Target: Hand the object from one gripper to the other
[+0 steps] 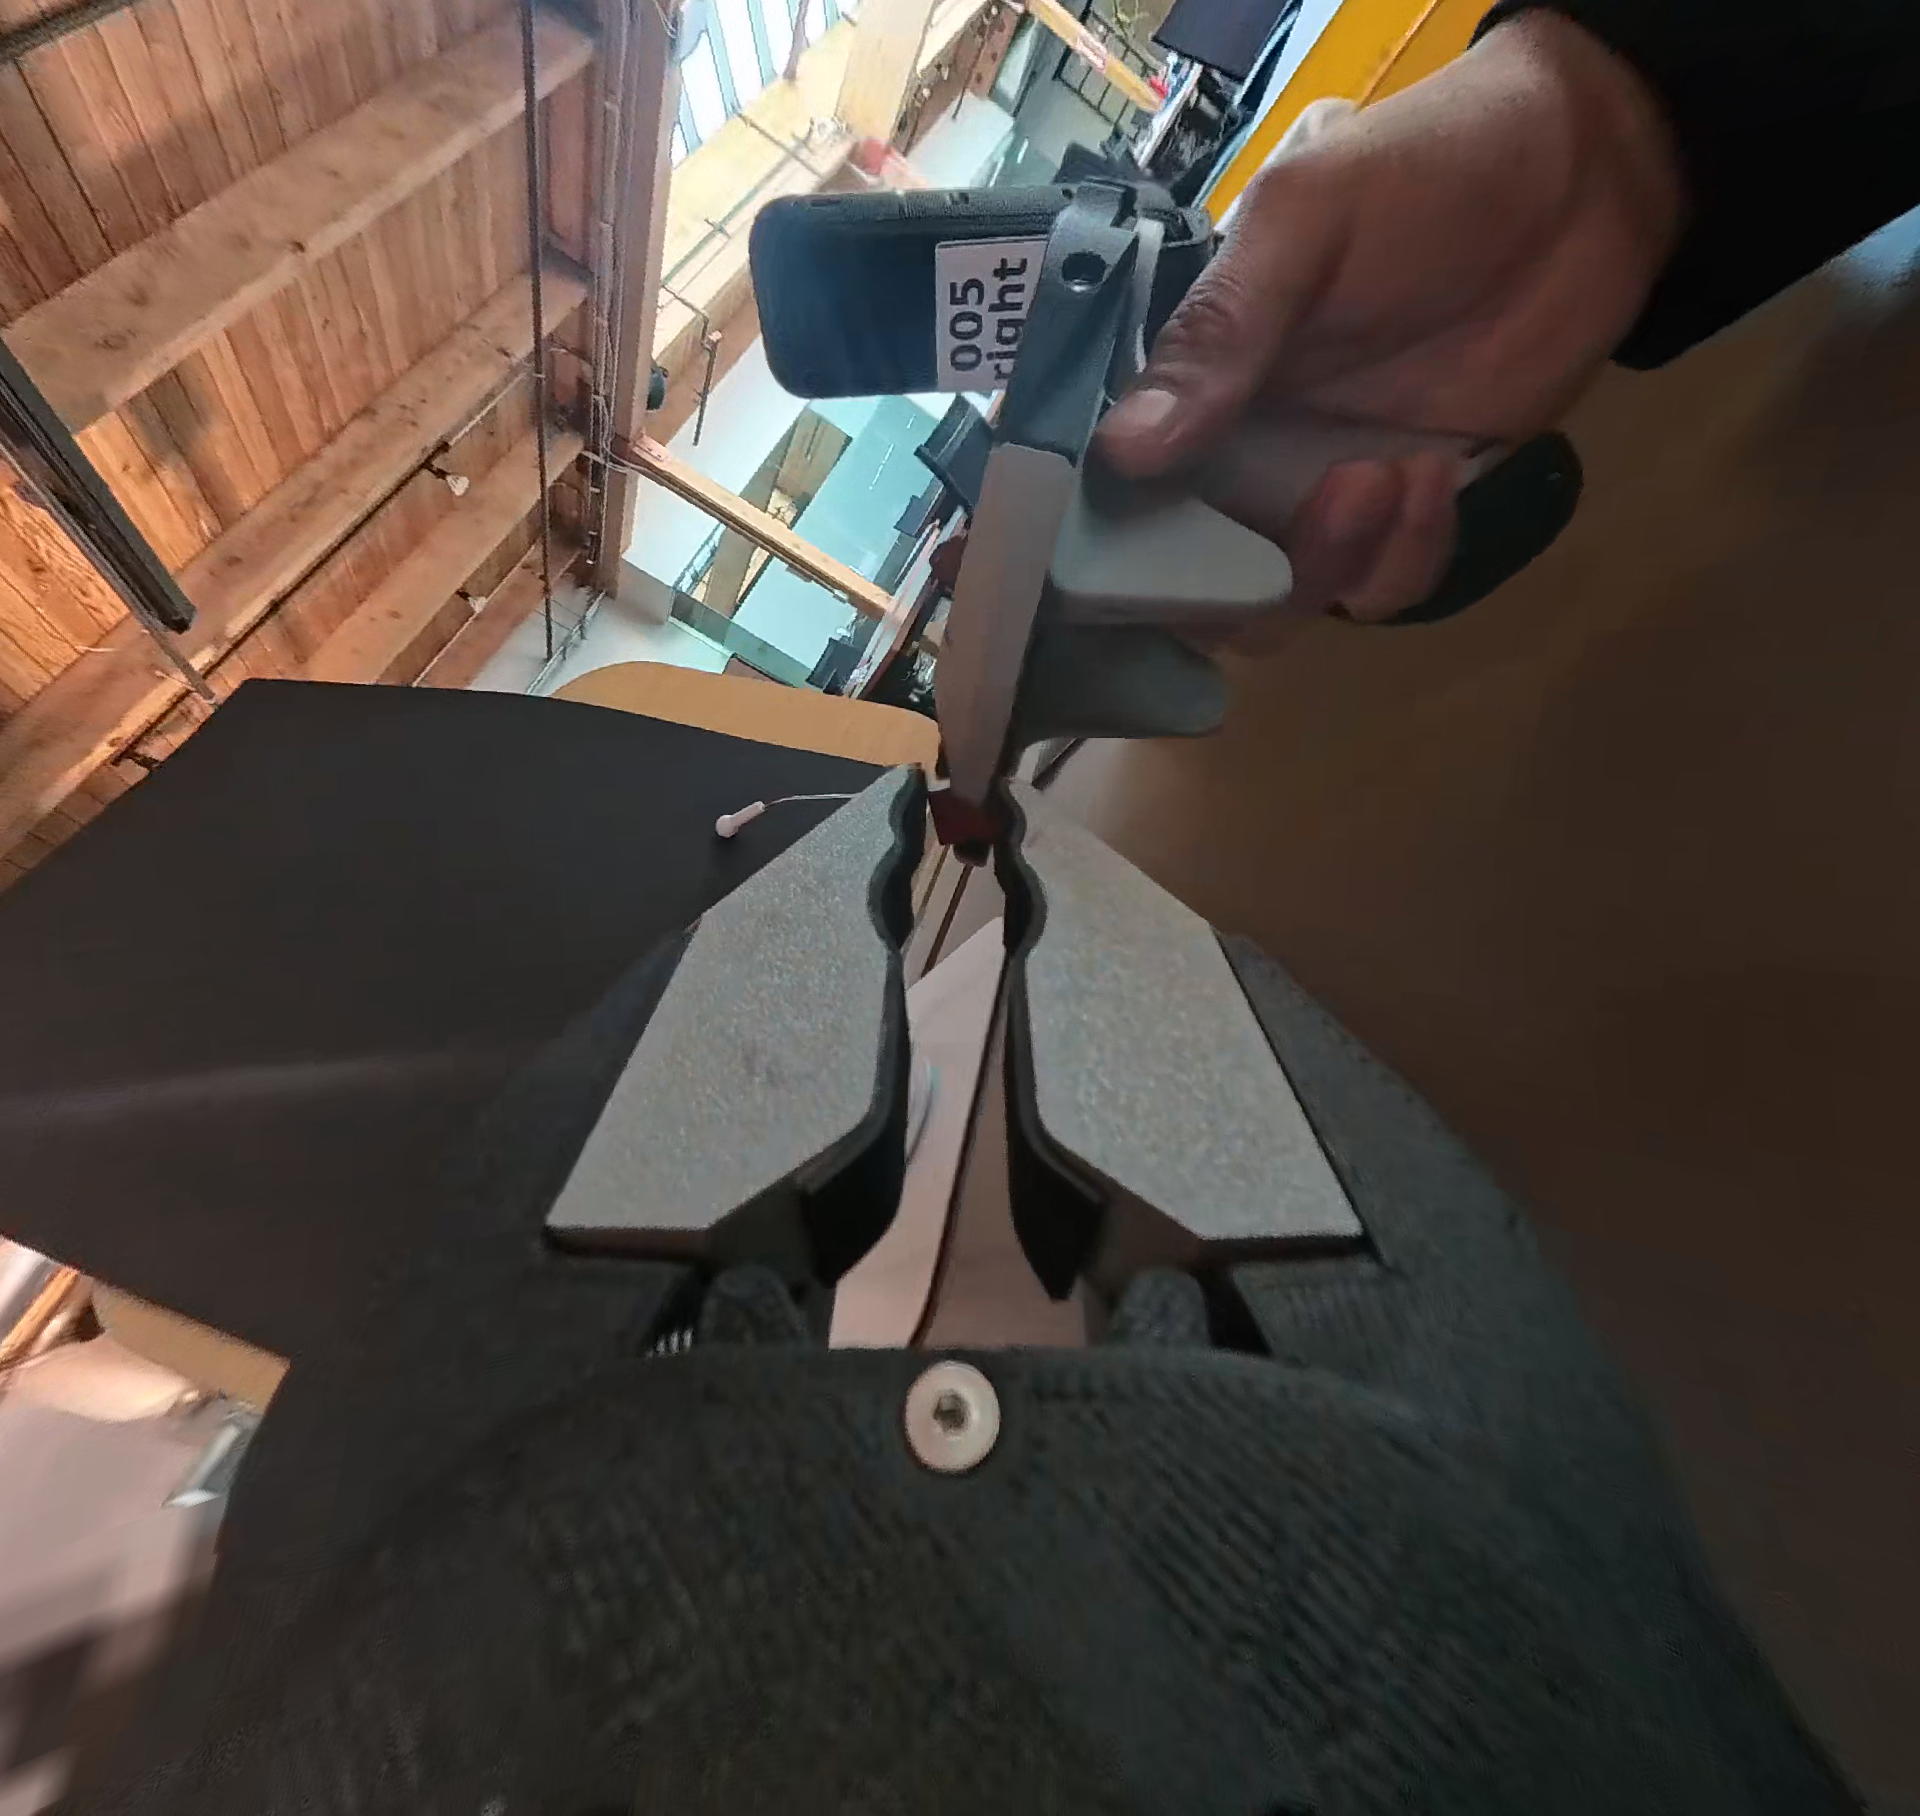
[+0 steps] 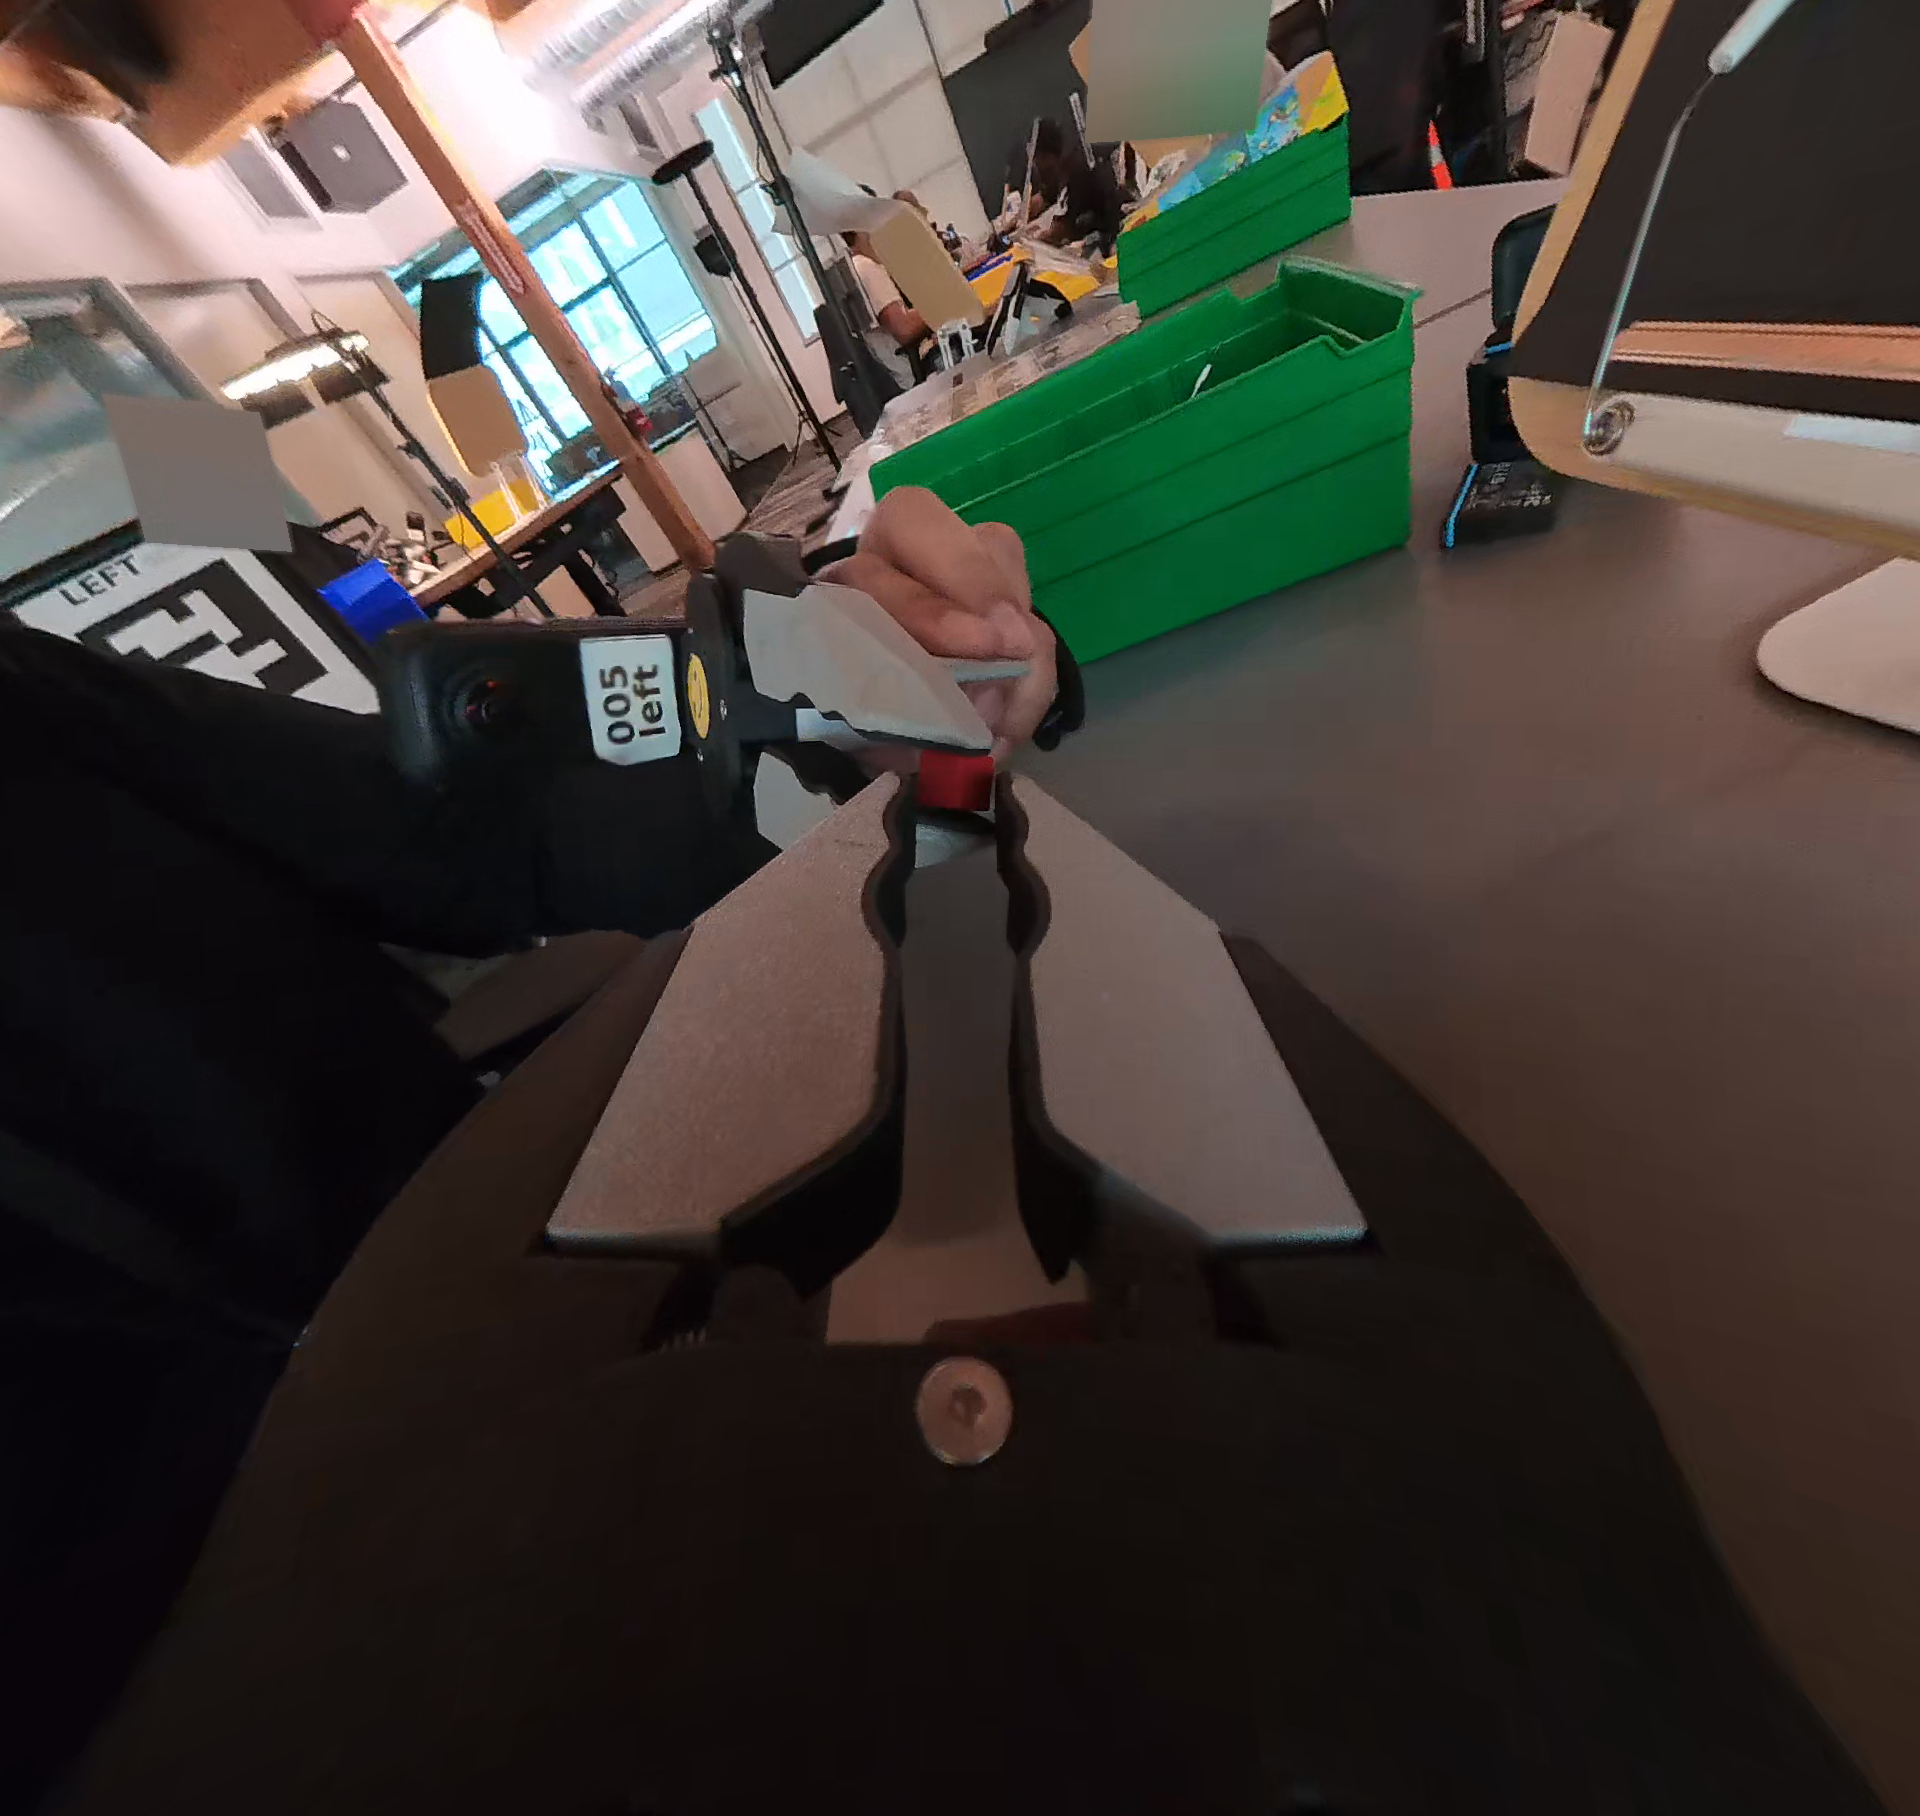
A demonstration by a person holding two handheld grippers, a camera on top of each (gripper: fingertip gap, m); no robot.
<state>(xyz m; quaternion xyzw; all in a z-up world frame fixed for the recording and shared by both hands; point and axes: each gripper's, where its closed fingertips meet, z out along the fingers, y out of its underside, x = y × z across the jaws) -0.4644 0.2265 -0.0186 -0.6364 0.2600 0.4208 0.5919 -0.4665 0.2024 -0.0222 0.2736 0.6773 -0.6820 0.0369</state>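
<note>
A small red block [image 1: 964, 823] sits between the fingertips of both grippers, held above the brown table [image 1: 1558, 987]. My left gripper [image 1: 962, 808] is closed on it from below in the left wrist view. The right gripper [image 1: 977, 779] reaches down onto the same block, with a hand on its grip. In the right wrist view my right gripper [image 2: 950, 792] has its tips against both sides of the red block [image 2: 954, 779]. The left gripper [image 2: 961, 743] comes in from the left and its fingers meet the block from above.
Green plastic bins [image 2: 1143, 488] stand on the table [image 2: 1455, 831] beyond the grippers. A black board with a wooden edge [image 2: 1766, 208], a white cable [image 2: 1652, 208] and a white stand base [image 2: 1849, 654] are at the right. A small black and blue device [image 2: 1496, 488] is beside them. Less than 4 cm separates the two grippers' tips.
</note>
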